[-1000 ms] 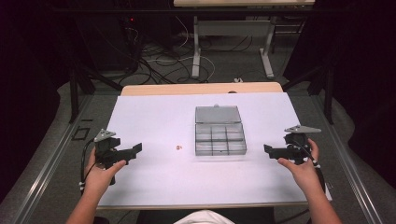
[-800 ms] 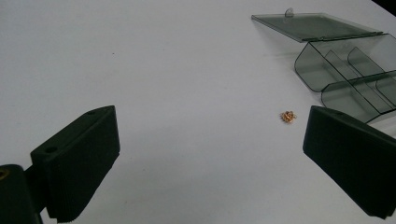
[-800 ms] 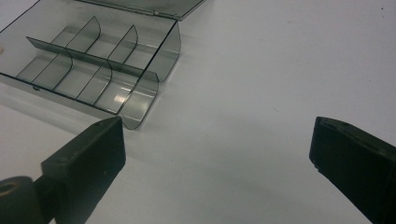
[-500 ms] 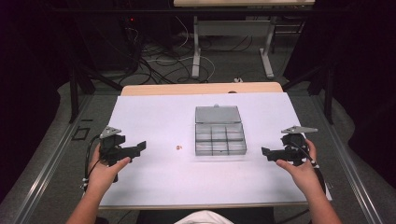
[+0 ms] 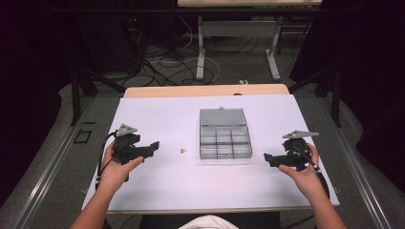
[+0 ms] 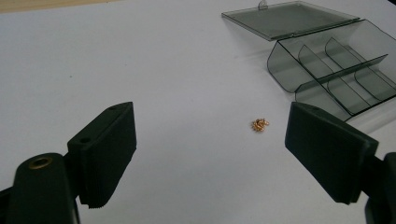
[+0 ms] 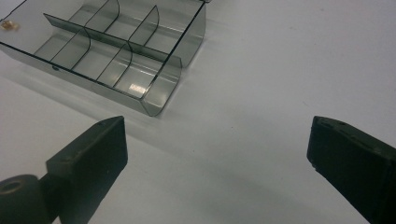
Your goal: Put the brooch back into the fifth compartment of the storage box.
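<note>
One small copper-coloured cluster [image 6: 260,124] just left of compartment box [image 5: 225,140], dead ahead of left gripper [image 6: 210,154], jaws apart, just narrowing, empty; right gripper [image 7: 217,163] wide, empty.

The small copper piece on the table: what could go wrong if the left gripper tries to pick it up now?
1. The copper piece is tiny and lies flat on the smooth white table; the wide jaws of the left gripper may push it away or miss it.
2. The open clear box has narrow compartments, so a dropped piece could land beside it.
</note>
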`<state>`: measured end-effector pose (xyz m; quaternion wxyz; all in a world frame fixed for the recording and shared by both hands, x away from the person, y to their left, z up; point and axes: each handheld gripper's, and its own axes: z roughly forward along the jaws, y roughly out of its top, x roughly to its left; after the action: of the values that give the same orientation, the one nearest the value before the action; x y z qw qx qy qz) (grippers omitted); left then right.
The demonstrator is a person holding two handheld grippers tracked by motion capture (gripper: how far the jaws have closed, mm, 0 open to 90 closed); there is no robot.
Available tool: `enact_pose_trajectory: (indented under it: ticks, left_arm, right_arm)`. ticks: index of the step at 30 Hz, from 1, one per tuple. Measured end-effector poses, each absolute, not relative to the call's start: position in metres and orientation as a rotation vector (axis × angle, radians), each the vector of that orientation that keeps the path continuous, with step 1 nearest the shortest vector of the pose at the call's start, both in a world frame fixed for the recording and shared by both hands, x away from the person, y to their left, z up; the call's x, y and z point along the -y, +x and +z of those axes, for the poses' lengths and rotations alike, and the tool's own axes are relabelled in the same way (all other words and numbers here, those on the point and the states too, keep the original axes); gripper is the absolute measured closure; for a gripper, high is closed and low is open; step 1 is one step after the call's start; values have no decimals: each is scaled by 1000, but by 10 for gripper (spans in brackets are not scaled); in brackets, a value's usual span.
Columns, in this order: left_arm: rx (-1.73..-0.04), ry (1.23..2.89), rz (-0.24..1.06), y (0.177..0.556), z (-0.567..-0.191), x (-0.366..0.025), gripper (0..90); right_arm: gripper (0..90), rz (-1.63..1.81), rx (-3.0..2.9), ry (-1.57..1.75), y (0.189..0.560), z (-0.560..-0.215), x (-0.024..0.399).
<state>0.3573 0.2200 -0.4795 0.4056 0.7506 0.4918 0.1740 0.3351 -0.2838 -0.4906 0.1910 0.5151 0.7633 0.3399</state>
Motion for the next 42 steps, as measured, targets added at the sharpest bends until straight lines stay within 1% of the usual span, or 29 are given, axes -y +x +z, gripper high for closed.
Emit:
enact_pose_trajectory:
  ticks: [12, 19, 26, 32, 38, 42]
  left_arm:
    - [-1191, 1969, 424, 371, -477, -200, 183]
    - [-1139, 2005, 451, 380, -474, -191, 183]
    - [-1098, 2029, 457, 385, -469, -186, 216]
    - [-1050, 2066, 464, 392, -465, -178, 217]
    - [-1009, 2098, 451, 398, -465, -169, 231]
    - [-1014, 2133, 396, 402, -469, -163, 236]
  right_arm:
    - [55, 953, -2153, 1455, 336, -495, 283]
    - [62, 951, -2148, 1464, 336, -496, 285]
    - [63, 954, -2151, 1455, 337, -497, 285]
    - [64, 958, -2150, 1460, 337, -498, 285]
    - [65, 959, -2151, 1458, 337, -498, 285]
    - [65, 961, -2159, 1460, 338, -500, 285]
